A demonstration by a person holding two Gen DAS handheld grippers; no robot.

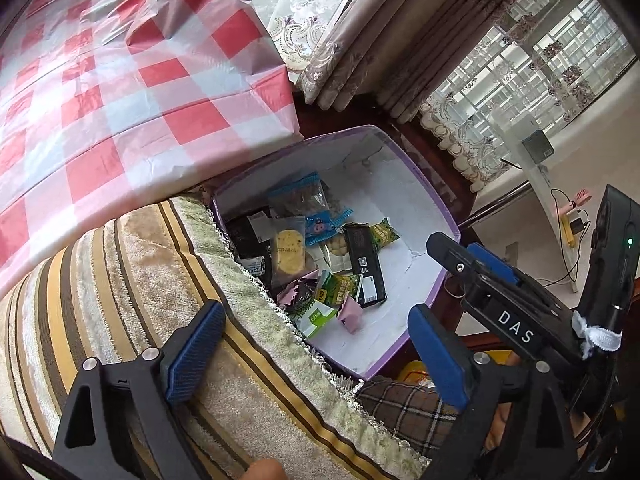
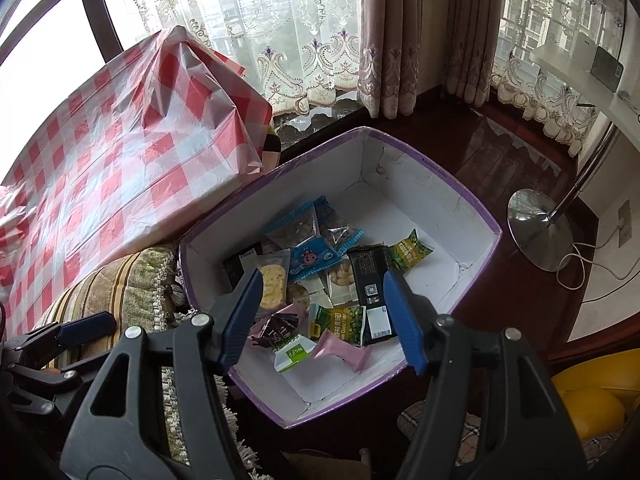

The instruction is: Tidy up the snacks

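Both the left gripper [image 1: 316, 350] and right gripper [image 2: 322, 318] hang spread wide, holding nothing, above a striped cushion [image 1: 132, 280]. Beyond, the snacks [image 2: 320, 280] lie heaped in a purple-rimmed box [image 2: 460, 188] on dark wood flooring (lower packets half buried), beside a checked tablecloth [image 2: 100, 168], with lace curtains [image 2: 300, 40] farthest.

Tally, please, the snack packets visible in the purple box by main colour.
Inside the purple box, some packets overlap, so this covers only those clearly visible:
Blue packets: 2
Green packets: 3
Pink packets: 2
Black packets: 2
Clear biscuit packets: 2
Total: 11
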